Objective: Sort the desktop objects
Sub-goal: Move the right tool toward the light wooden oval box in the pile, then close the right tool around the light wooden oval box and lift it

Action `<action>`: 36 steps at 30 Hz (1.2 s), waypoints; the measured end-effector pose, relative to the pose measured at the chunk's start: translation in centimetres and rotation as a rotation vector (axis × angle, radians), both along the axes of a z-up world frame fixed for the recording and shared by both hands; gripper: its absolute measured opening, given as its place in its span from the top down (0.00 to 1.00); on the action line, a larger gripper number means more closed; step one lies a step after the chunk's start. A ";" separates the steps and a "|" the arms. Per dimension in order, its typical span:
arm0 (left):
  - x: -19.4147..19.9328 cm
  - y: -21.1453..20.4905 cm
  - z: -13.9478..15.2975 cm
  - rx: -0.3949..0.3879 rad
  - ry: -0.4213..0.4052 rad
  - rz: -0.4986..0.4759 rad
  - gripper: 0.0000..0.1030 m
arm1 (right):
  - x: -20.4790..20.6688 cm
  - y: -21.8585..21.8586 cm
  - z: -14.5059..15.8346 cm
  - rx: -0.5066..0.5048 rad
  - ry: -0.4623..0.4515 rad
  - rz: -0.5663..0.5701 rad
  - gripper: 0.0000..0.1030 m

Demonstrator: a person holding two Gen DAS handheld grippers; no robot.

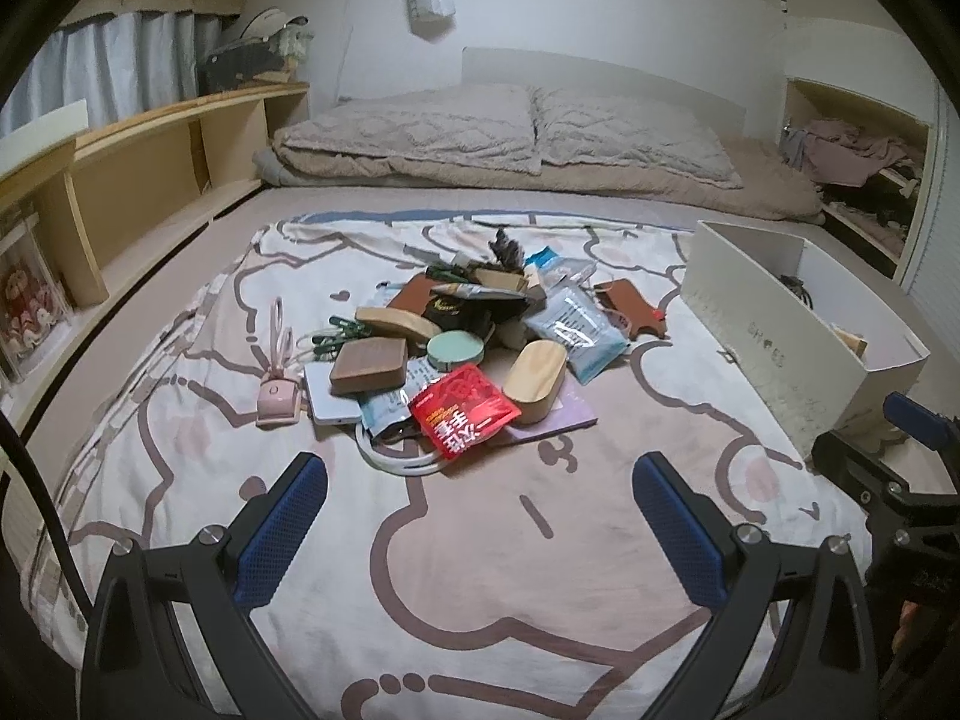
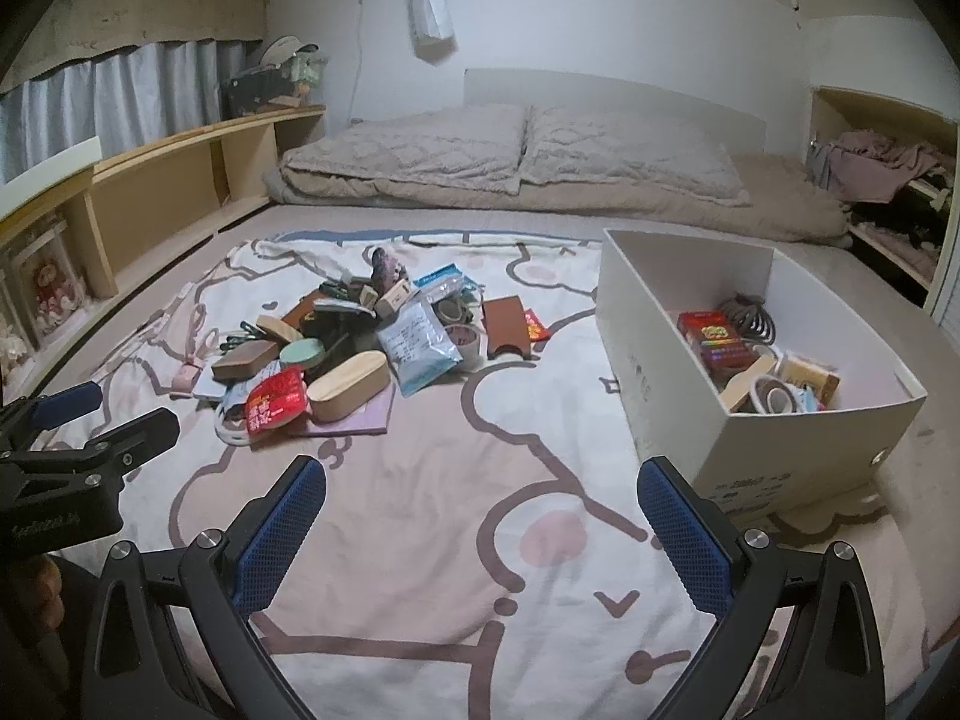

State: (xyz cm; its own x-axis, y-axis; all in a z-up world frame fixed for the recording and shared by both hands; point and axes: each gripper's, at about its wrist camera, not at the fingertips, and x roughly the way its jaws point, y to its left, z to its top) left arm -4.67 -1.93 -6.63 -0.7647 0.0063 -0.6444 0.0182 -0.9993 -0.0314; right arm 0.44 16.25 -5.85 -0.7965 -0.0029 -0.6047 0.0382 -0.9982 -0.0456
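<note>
At the far left of the heap a pink rabbit-eared gadget [image 1: 277,387] lies on the printed blanket [image 1: 480,570], beside a brown block [image 1: 369,365], a round green tin [image 1: 457,349], a red packet [image 1: 463,409] and an oval wooden box [image 1: 534,372], all piled together mid-bed. Both tools hang near the blanket's front edge: the left gripper [image 1: 480,534] and right gripper [image 2: 480,534] are spread wide, holding nothing. To the right stands the white box [image 2: 660,360], already holding a red carton, tape rolls and other bits. Judging by the heap, most of the sorting remains.
</note>
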 end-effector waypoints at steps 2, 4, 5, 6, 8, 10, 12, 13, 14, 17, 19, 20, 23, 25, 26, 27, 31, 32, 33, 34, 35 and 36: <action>-0.4 -0.3 -0.5 0.005 -0.014 0.006 0.01 | -0.3 -0.1 -0.5 -0.003 -0.013 0.003 0.00; -0.7 -0.6 -1.1 0.006 -0.030 0.012 0.01 | -0.7 -0.3 -1.0 -0.002 -0.027 0.008 0.00; -0.9 -0.7 -1.4 0.004 -0.036 0.015 0.01 | -1.0 -0.4 -1.2 -0.001 -0.035 0.012 0.00; -1.1 -0.8 -1.7 0.002 -0.041 0.016 0.01 | -1.2 -0.6 -1.5 -0.001 -0.043 0.014 0.00; -1.4 -1.2 -2.3 -0.003 -0.054 0.025 0.01 | -1.7 -0.8 -2.1 -0.001 -0.058 0.021 0.00; -1.9 -1.6 -2.9 0.000 -0.070 0.036 0.01 | -2.2 -1.1 -2.7 -0.004 -0.074 0.031 0.00; -2.3 -2.0 -3.5 0.005 -0.083 0.045 0.01 | -2.8 -1.5 -3.4 -0.012 -0.090 0.043 0.00; -2.5 -2.4 -3.9 0.007 -0.095 0.054 0.01 | -3.1 -1.7 -3.6 -0.017 -0.096 0.048 0.00; -2.6 -2.5 -4.1 0.007 -0.100 0.058 0.01 | -3.4 -1.8 -4.0 -0.023 -0.104 0.054 0.00; -3.2 -3.2 -5.1 0.008 -0.121 0.081 0.01 | -4.5 -2.3 -4.8 -0.035 -0.132 0.065 0.00; -3.6 -3.8 -5.8 0.010 -0.138 0.102 0.01 | -5.3 -2.7 -5.4 -0.036 -0.154 0.075 0.00; -3.8 -4.0 -6.1 0.011 -0.145 0.112 0.01 | -5.5 -2.8 -5.6 -0.036 -0.160 0.080 0.00; -4.4 -4.8 -6.9 0.020 -0.169 0.141 0.01 | -6.6 -3.4 -6.3 -0.033 -0.188 0.096 0.00; -4.7 -5.3 -7.5 0.030 -0.183 0.158 0.01 | -7.4 -3.9 -6.6 -0.030 -0.204 0.111 0.00; -4.8 -5.4 -7.7 0.032 -0.187 0.165 0.01 | -7.8 -4.2 -6.8 -0.027 -0.210 0.119 0.00; -4.9 -5.6 -7.9 0.033 -0.192 0.173 0.01 | -8.2 -4.4 -6.9 -0.025 -0.216 0.125 0.00; -5.3 -6.0 -8.9 0.034 -0.218 0.202 0.01 | -10.5 -5.3 -6.9 -0.033 -0.236 0.143 0.00; -5.4 -6.1 -9.1 0.038 -0.227 0.203 0.01 | -11.0 -5.6 -6.8 -0.033 -0.234 0.145 0.00; -5.5 -6.1 -9.3 0.041 -0.232 0.202 0.01 | -11.5 -5.8 -6.8 -0.031 -0.232 0.148 0.00; -5.6 -6.1 -9.5 0.043 -0.241 0.201 0.01 | -12.2 -6.1 -6.7 -0.028 -0.230 0.151 0.00; -5.6 -6.1 -9.7 0.041 -0.251 0.200 0.01 | -13.0 -6.5 -6.5 -0.024 -0.228 0.153 0.00; -5.7 -6.0 -10.0 0.036 -0.260 0.199 0.01 | -13.7 -6.8 -6.5 -0.023 -0.228 0.154 0.00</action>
